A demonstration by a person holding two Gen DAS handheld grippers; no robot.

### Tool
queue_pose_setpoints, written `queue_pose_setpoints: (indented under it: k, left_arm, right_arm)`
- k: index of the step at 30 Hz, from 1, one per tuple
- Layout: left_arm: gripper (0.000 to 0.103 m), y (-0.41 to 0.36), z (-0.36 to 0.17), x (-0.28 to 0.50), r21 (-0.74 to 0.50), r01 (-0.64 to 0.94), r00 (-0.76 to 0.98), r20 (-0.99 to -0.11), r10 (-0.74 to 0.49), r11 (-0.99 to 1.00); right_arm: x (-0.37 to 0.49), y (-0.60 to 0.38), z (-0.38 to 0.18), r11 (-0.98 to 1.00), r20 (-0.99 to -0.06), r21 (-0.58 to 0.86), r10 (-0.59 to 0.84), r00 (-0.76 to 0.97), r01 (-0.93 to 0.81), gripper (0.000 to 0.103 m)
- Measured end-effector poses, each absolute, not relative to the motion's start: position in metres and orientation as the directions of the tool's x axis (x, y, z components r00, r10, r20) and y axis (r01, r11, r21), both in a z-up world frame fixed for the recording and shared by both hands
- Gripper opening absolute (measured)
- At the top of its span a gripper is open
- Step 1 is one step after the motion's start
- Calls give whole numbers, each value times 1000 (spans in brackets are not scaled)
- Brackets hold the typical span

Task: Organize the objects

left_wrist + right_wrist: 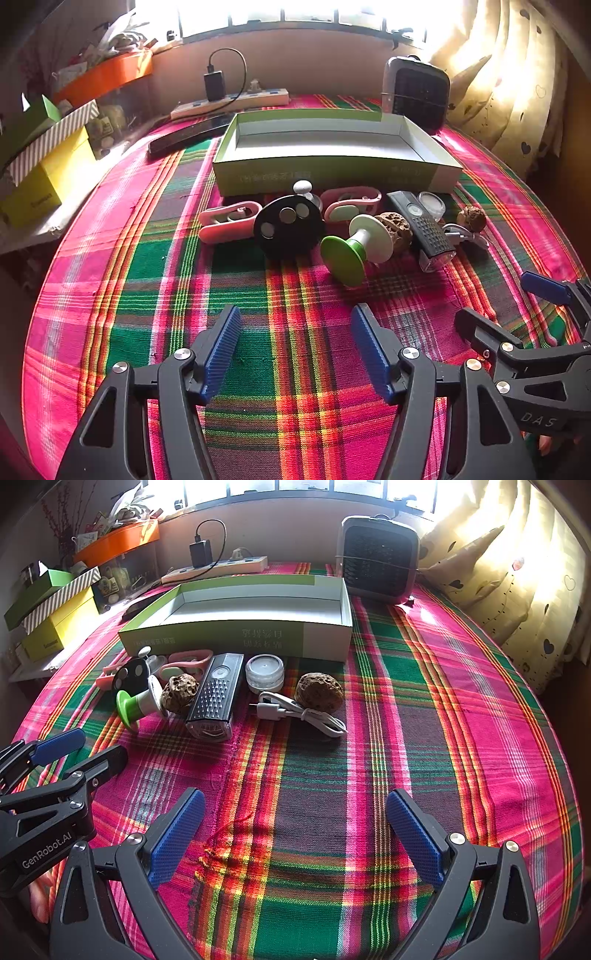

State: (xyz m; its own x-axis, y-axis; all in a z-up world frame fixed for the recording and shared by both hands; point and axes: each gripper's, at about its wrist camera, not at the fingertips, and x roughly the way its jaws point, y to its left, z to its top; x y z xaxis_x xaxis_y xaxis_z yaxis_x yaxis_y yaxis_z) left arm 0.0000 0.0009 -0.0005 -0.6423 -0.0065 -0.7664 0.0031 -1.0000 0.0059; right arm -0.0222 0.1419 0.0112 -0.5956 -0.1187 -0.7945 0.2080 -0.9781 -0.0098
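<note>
While both tools hover over the plaid-clothed counter [369, 775], we note our left gripper [295, 347] with its blue pads spread wide and nothing between them, and our right gripper [295, 834] likewise spread and empty. The open green-and-white box [236, 624] sits toward the far side, its inside bare. The loose items lie in a row just in front of it: two pink clips [225, 221], a black disc with round studs [286, 225], a green-and-white spool [354, 247] tipped on its side, a walnut [179, 694] touching the black bike light [214, 698], a small clear jar [265, 672], a coiled white cable [299, 716] and a second walnut [319, 692] beside it. Behind the box stand a power strip [214, 568] and a small grey heater [378, 559].
</note>
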Motion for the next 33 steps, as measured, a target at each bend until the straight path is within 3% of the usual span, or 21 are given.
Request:
queue_pose_setpoints:
  k: [24, 33]
  left_arm:
    - [63, 0, -2, -2, 8, -3, -641, -768, -4, -1000]
    - [62, -5, -1, -7, -9, -75, -627, -777, 54, -997]
  right_arm:
    - [-22, 142, 10, -975, -795, -10, -127, -593, 222, 99]
    - [-26, 160, 12, -969, -796, 29, -172, -581, 247, 98]
